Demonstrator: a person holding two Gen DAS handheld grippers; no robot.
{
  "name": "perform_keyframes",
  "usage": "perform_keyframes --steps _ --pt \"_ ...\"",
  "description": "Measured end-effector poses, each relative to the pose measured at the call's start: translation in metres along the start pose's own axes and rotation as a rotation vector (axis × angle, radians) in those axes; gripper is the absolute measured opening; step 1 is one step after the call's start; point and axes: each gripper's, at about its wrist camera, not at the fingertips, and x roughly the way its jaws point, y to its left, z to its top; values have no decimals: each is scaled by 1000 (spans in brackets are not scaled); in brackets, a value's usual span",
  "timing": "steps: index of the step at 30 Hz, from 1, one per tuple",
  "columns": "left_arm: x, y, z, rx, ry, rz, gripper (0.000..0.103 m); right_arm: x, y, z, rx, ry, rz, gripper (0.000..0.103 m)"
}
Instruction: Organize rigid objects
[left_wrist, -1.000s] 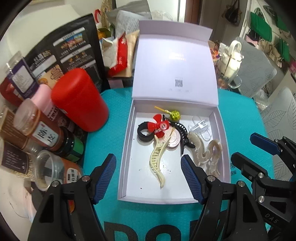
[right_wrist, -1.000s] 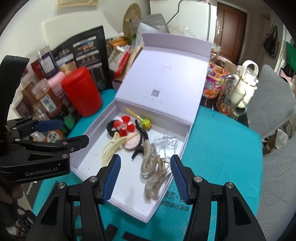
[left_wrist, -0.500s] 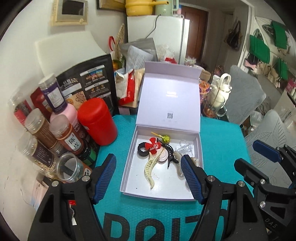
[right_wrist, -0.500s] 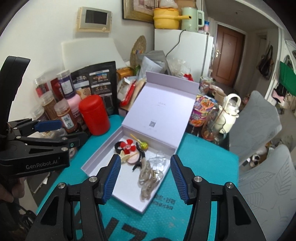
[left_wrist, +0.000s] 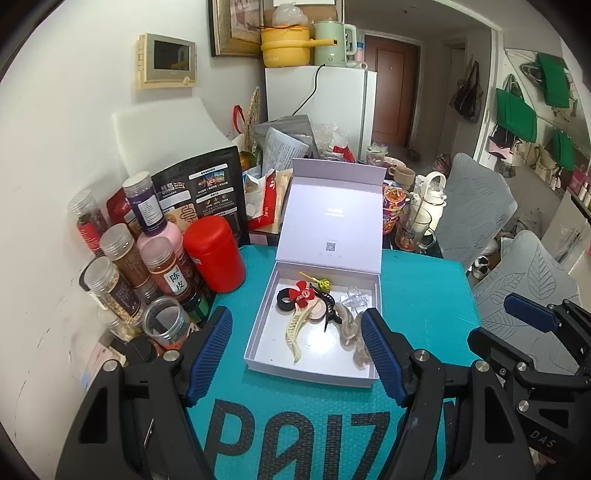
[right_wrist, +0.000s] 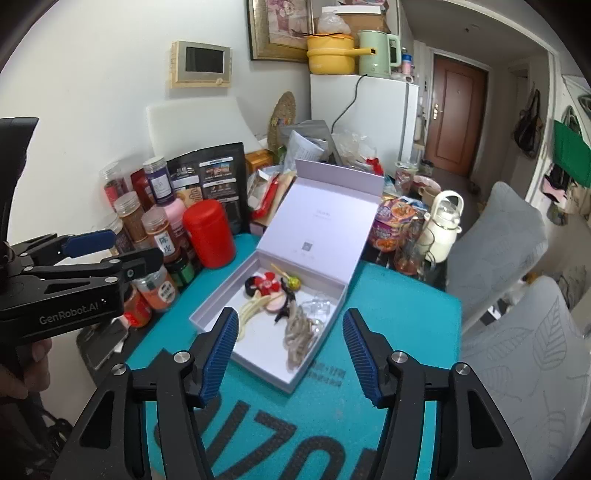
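A pale lilac box (left_wrist: 258, 332) (right_wrist: 207, 314) lies on the teal mat with its lid (left_wrist: 332, 225) (right_wrist: 321, 218) standing up at the back. Inside lie several hair clips: a cream claw clip (left_wrist: 293, 334) (right_wrist: 251, 314), a red flower clip (left_wrist: 301, 293) (right_wrist: 266, 282), a beige clip (left_wrist: 349, 332) (right_wrist: 299, 336), a clear clip (left_wrist: 354, 297). My left gripper (left_wrist: 295, 347) hangs open well above the box's front edge, empty. My right gripper (right_wrist: 288, 343) hovers high over the box's near corner, jaws opening, nothing between them.
Spice jars (left_wrist: 122, 266) and a red canister (left_wrist: 214, 253) (right_wrist: 208, 236) crowd the mat's left side. Snack bags sit behind the box. A white kettle (right_wrist: 443, 225) and cups stand at the right rear. Grey chairs (left_wrist: 476, 210) flank the table's right edge.
Both grippers have risen and pulled back from the box, so it looks smaller and more of the room shows. The right gripper's jaws stand slightly wider. The box's contents have not moved.
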Motion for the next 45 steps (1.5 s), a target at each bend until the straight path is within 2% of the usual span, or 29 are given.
perform_keyframes --steps 10,21,31,45 --pt "-33 -26 -36 -17 4 0 72 -40 -14 -34 7 12 19 66" --pt "-56 -49 -67 -41 15 8 72 -61 -26 -64 1 17 23 66" --pt "-65 -59 -75 -43 15 0 72 -72 -32 -74 10 4 23 66" --pt "-70 -53 -80 -65 13 15 72 -79 -24 -76 -16 1 20 66"
